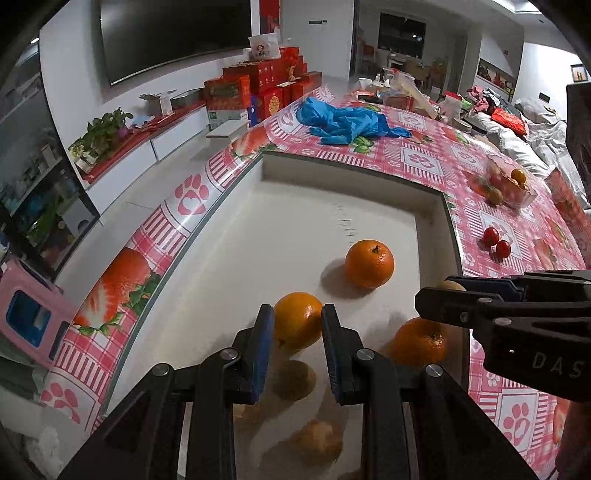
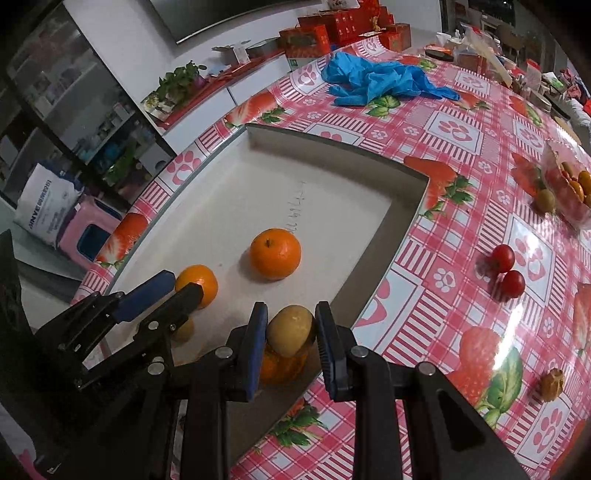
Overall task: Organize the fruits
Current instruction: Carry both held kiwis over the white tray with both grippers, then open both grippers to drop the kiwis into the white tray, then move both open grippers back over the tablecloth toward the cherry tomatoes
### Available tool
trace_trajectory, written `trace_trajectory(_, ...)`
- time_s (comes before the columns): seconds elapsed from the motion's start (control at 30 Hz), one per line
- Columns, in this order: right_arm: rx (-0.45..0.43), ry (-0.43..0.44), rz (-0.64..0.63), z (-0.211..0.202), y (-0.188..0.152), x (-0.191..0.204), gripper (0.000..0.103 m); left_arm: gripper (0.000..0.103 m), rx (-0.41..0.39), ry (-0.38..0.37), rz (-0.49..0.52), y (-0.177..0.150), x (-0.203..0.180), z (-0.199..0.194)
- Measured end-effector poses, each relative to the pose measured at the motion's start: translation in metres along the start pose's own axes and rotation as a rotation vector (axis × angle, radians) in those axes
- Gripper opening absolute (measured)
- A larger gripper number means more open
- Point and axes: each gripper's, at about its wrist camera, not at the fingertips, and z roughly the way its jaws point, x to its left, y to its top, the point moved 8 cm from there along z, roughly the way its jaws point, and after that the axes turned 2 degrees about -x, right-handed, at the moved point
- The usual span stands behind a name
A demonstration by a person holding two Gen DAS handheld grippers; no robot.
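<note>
Pink-and-white checked tablecloth (image 2: 458, 192) w/ paw prints & strawberry pics covers the table. Crumpled blue plastic gloves/bag (image 1: 347, 123) lies on it at the far side, well apart from the white tray. Behind the table: stack of red gift boxes (image 1: 266, 83) on a low white TV cabinet (image 1: 140, 155), big dark TV (image 1: 173, 33) on the wall above. Small potted green plant (image 1: 105, 131) sits on the cabinet, left of the boxes. Pink box w/ blue window (image 1: 27, 317) on the floor near the table edge; white sack w/ printed text (image 2: 46, 205) just beside it. Dark glass-front cabinet (image 2: 70, 107) along the left wall. Far end of table cluttered, items too small to tell.
</note>
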Motion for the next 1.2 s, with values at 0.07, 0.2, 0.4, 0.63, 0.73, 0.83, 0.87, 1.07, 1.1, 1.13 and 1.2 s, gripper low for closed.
trace_trajectory(0.07,0.003,-0.001,0.002,0.001,-0.001,0.000,0.029,0.028,0.000,-0.002,-0.002,0.000,0.000,0.000)
trace_trajectory(0.2,0.002,0.003,0.000,0.002,0.000,0.000,0.034,0.028,0.000,0.002,0.010,-0.001,0.000,0.000)
trace_trajectory(0.4,-0.031,-0.001,-0.004,-0.008,0.005,0.001,0.069,0.075,0.012,0.028,0.017,0.000,-0.001,0.000)
trace_trajectory(0.63,-0.059,-0.032,0.035,-0.026,0.005,-0.020,0.081,0.098,-0.056,0.066,0.016,0.009,0.002,-0.017)
trace_trajectory(0.73,-0.076,-0.040,0.075,-0.036,0.001,-0.038,0.083,0.098,-0.057,0.058,0.014,0.013,-0.002,-0.020)
trace_trajectory(0.83,-0.090,-0.064,0.125,-0.046,-0.007,-0.063,0.083,0.098,-0.043,0.030,0.010,0.014,-0.012,-0.023)
trace_trajectory(0.87,-0.094,-0.073,0.139,-0.049,-0.010,-0.071,0.083,0.098,-0.041,0.021,0.011,0.015,-0.016,-0.024)
trace_trajectory(1.07,-0.121,-0.162,0.208,-0.073,-0.034,-0.125,0.083,0.098,-0.057,-0.023,0.075,0.023,-0.057,-0.036)
trace_trajectory(1.1,-0.124,-0.180,0.215,-0.076,-0.039,-0.134,0.083,0.098,-0.059,-0.034,0.093,0.025,-0.067,-0.038)
trace_trajectory(1.13,-0.126,-0.198,0.223,-0.080,-0.044,-0.144,0.083,0.098,-0.059,-0.043,0.106,0.026,-0.074,-0.039)
trace_trajectory(1.2,-0.127,-0.221,0.244,-0.085,-0.052,-0.160,0.083,0.098,-0.054,-0.064,0.131,0.027,-0.090,-0.042)
